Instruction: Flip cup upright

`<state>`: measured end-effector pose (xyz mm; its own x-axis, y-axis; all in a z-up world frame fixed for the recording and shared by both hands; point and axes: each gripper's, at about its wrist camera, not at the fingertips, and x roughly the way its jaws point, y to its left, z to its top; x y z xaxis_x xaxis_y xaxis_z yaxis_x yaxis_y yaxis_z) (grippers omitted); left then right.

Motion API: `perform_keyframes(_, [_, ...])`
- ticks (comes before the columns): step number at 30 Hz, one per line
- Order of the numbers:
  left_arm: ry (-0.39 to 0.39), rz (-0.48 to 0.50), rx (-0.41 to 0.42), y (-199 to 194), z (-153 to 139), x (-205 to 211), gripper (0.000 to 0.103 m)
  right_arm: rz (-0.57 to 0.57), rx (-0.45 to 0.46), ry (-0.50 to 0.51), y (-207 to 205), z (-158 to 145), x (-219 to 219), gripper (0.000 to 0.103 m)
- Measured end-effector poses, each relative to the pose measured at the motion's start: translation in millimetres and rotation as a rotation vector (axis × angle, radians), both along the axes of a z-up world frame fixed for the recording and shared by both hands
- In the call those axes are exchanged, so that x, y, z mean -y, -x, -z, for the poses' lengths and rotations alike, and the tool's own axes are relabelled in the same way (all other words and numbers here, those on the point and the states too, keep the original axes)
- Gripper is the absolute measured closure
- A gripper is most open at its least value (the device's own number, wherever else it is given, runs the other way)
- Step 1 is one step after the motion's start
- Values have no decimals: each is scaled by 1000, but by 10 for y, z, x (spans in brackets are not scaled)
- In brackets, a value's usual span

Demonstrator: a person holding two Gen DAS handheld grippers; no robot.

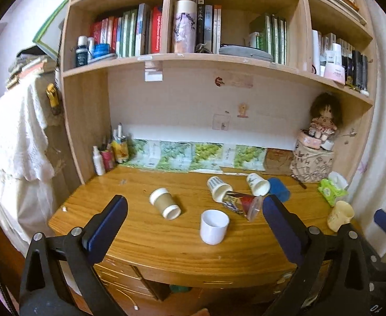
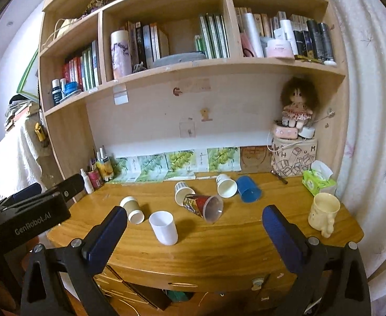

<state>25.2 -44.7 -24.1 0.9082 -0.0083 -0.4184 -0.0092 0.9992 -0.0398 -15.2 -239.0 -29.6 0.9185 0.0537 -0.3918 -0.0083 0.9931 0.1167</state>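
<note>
Several cups are on the wooden desk (image 1: 166, 247). A white cup (image 1: 214, 226) (image 2: 163, 227) stands upright near the front. A brown sleeved cup (image 1: 164, 203) (image 2: 132, 209) lies on its side at left. A patterned clear cup (image 1: 243, 203) (image 2: 203, 205), two white paper cups (image 1: 218, 188) (image 1: 258, 183) and a blue cup (image 1: 279, 189) (image 2: 248, 188) lie on their sides behind. A cream mug (image 1: 340, 215) (image 2: 323, 213) stands upright at right. My left gripper (image 1: 193, 218) and right gripper (image 2: 194, 229) are open, empty, at the desk's front edge.
A bookshelf full of books and bottles rises behind the desk. A doll (image 2: 297, 105) sits on a patterned box at the back right. A green tissue pack (image 2: 318, 181) lies at right. Bottles and pens (image 1: 108, 152) stand at the back left. Drawers are below the desk.
</note>
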Motion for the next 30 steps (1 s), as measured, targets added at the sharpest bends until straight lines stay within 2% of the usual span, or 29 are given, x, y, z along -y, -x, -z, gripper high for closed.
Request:
perform_keyframes(6, [-39, -33, 24, 58, -24, 13, 0, -10, 10, -4, -21, 5, 1, 0])
perform_keyframes(18, [-36, -44, -4, 38, 9, -74, 0, -33, 6, -6, -44, 27, -83, 0])
perform_keyframes(30, [-27, -60, -50, 21, 66, -98, 0, -47, -37, 9, -96, 45, -137, 0])
